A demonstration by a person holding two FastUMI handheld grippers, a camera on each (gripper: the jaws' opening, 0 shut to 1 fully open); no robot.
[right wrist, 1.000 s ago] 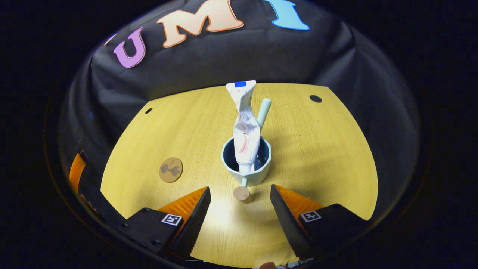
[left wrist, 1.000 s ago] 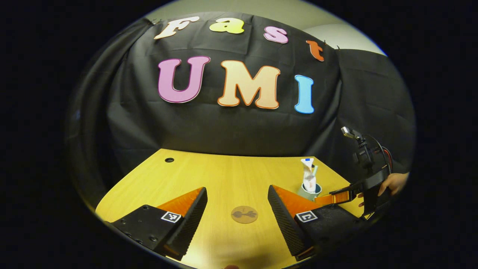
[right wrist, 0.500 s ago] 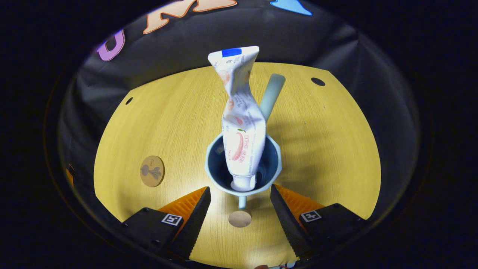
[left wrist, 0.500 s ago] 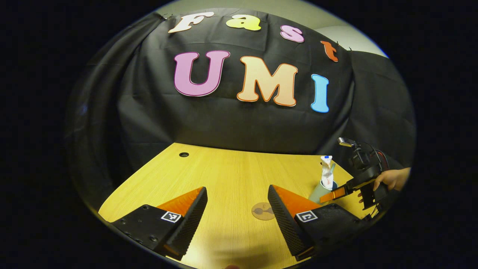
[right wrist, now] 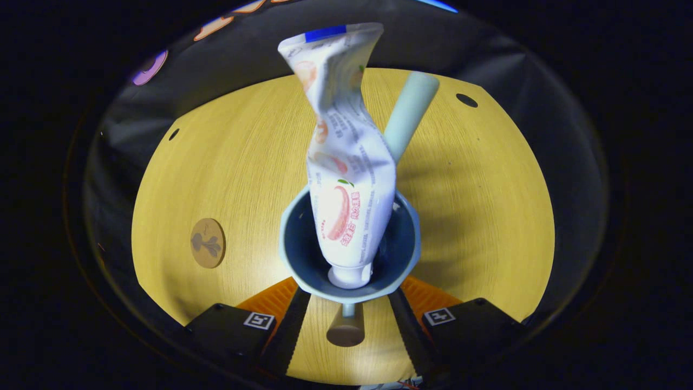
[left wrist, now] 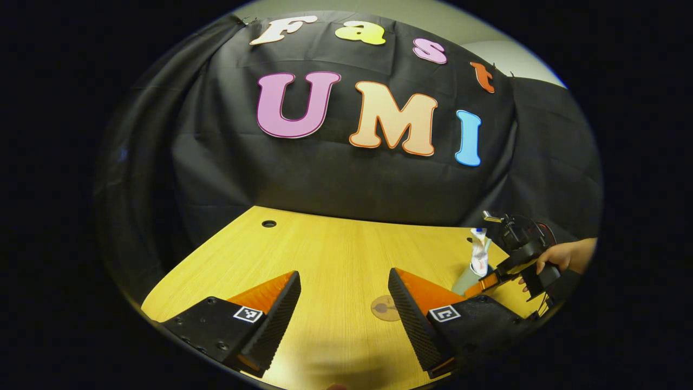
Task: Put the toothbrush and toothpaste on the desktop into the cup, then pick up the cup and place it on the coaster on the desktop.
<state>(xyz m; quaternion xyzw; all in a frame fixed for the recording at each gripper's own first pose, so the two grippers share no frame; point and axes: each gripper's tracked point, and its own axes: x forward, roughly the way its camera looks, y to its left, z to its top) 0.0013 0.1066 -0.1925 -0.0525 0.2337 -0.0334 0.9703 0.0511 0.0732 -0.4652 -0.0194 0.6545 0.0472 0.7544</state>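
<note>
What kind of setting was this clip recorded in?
Most likely a staged recording booth, not a real bathroom: black cloth hangs as the wall behind a bare wooden desk, and the few props are a cup holding toothpaste and a coaster.

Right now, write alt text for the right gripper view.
A cup holding a crumpled toothpaste tube and a toothbrush sits between the right gripper jaws, which flank its base on the wooden desk. A round coaster lies to the left.

Left gripper view faces the wall; right gripper view looks down close; both share the desktop [left wrist: 330, 254].
</note>
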